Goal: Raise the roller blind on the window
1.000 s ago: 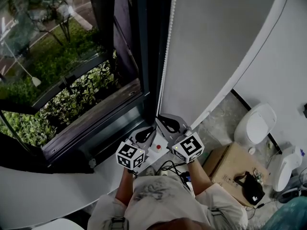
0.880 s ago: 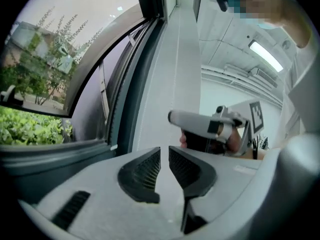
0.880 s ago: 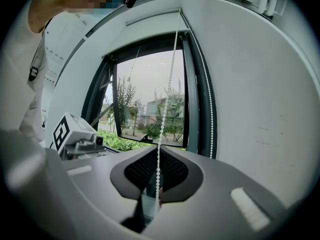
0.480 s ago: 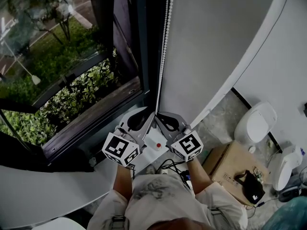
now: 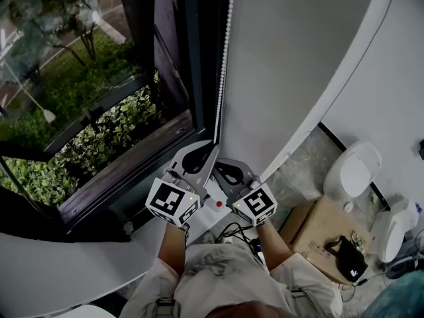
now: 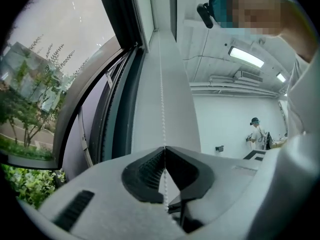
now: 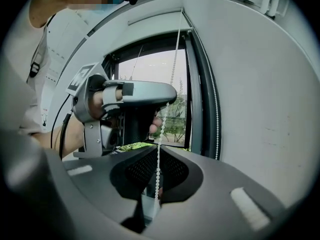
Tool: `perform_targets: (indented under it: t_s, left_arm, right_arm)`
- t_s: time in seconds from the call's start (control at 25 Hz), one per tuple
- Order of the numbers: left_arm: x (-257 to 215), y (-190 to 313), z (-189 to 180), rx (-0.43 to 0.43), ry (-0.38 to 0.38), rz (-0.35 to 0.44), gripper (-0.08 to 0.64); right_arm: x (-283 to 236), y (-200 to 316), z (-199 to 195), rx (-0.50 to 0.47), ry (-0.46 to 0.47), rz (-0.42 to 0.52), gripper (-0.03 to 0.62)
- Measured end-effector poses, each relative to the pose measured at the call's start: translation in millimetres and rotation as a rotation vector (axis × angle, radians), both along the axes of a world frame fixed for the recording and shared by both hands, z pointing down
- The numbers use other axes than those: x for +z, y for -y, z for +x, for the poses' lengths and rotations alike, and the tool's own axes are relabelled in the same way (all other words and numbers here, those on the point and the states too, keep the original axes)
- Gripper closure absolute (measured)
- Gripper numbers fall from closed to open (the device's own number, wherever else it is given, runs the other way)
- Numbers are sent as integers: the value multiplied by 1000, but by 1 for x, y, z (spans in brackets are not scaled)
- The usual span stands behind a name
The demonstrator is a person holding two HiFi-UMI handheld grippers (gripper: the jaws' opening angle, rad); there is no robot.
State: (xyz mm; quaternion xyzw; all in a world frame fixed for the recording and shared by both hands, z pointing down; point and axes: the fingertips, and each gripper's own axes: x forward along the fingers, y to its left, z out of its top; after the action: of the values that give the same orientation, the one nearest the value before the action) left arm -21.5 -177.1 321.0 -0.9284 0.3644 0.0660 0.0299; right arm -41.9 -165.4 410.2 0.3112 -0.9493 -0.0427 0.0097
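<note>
Since a second ago our left tongs (image 5: pixel 213 148) have climbed the bead chain (image 5: pixel 224 78), from low beside the right tongs (image 5: pixel 218 164) to a spot just above them. The right tongs have hardly shifted.

The chain hangs straight down the dark window frame (image 5: pixel 199 58), at the left edge of the roller blind (image 5: pixel 298 58). The grey fabric is still down and reaches close to our hands.

In the left gripper view the chain (image 6: pixel 161 84) runs into the left tongs (image 6: pixel 164 148), whose jaws are pressed together on it at the tips. In the right gripper view the same strand (image 7: pixel 172 69) drops from the left gripper into the right tongs (image 7: pixel 160 146), which are also closed on the beads. So both tongs grip one strand, left directly above right and nearly touching. A second strand (image 7: pixel 216 109) hangs free against the frame.

We judge this to be a hand-over-hand haul, with most of the raising still ahead. To do it well, we would ease the right tongs off first, so the lower grip doesn't fight the pull. Then we would draw the left tongs straight down along the chain's own line, not out into the room. The beads should sit deep in the ribbed pads so they don't slip. We would keep the pull steady and keep to this strand, since the other would lower the blind.
</note>
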Motion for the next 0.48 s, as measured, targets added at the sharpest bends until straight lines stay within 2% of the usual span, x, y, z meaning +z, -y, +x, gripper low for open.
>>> perform_targets:
  t_s: [0.2, 0.48]
  left_arm:
    - [5, 1, -2, -7, -6, -9, 549]
    - [37, 7, -4, -13, 6, -80, 549]
  right_arm:
    - [5, 2, 0, 8, -12, -7, 571]
    - [35, 5, -1, 19, -46, -64, 571]
